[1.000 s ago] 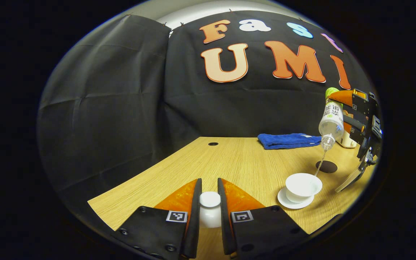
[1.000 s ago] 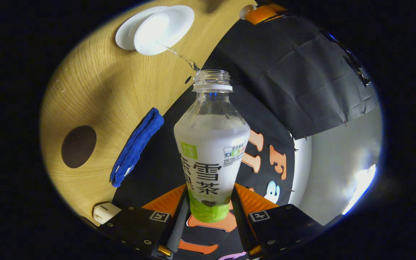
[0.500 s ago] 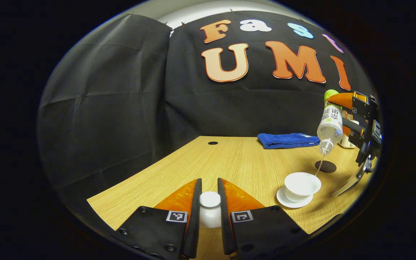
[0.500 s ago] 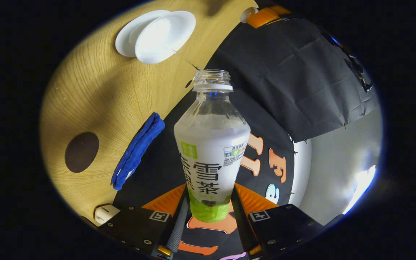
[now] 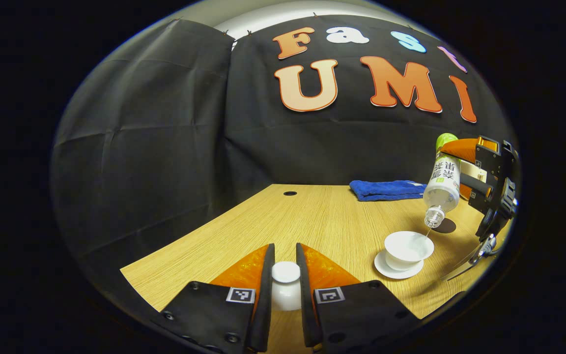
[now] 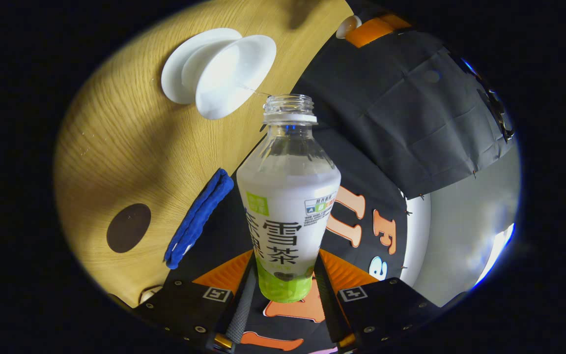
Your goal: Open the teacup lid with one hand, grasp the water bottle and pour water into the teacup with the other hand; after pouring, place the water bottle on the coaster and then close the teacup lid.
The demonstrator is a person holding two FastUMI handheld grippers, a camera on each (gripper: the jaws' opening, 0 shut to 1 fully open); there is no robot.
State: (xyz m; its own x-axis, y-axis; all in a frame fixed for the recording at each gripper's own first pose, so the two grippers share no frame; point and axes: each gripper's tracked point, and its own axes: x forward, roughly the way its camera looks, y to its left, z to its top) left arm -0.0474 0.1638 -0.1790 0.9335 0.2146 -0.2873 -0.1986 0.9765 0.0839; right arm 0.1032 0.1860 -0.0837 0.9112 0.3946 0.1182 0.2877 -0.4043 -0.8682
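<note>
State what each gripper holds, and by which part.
Left gripper: teacup lid, pinched at its knob. Right gripper: water bottle, clamped near its base.

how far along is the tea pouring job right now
Done: the lid is off, held between the left gripper fingers away from the teacup. In hand: the right gripper holds the water bottle tipped, a thin stream reaching the open cup. Left: set the bottle on the dark coaster, then put the lid back.
</note>
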